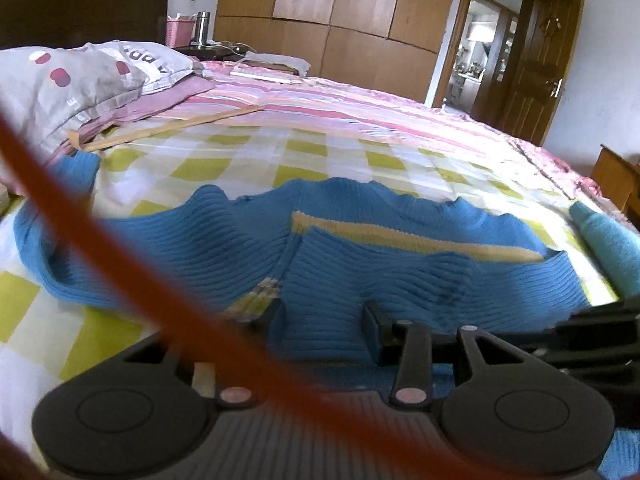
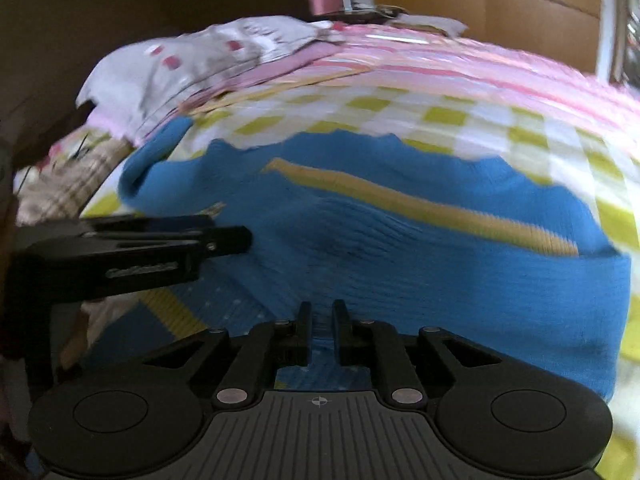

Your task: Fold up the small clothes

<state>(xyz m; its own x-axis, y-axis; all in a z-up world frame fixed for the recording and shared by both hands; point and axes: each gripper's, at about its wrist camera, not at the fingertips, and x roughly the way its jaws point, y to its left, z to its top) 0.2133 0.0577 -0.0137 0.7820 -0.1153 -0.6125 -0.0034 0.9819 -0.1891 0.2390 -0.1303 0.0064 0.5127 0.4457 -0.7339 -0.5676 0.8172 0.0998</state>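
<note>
A small blue ribbed knit sweater (image 1: pixel 360 264) with a yellow stripe lies on the checked bedsheet; it also fills the right wrist view (image 2: pixel 400 264). My left gripper (image 1: pixel 324 320) has its fingers apart with a fold of the blue knit between them. My right gripper (image 2: pixel 320 324) has its fingers close together on the sweater's near edge, with blue knit in the narrow gap. The left gripper's black body (image 2: pixel 132 256) shows at the left of the right wrist view. A sleeve (image 1: pixel 608 244) lies off to the right.
The bed has a green-and-white checked sheet (image 1: pixel 248 156) and a pink striped quilt (image 1: pixel 360 108) beyond. A grey pillow (image 1: pixel 80 80) lies at far left. A blurred orange cord (image 1: pixel 120 248) crosses the left wrist view. Wooden wardrobes (image 1: pixel 340 12) and a door (image 1: pixel 536 64) stand behind.
</note>
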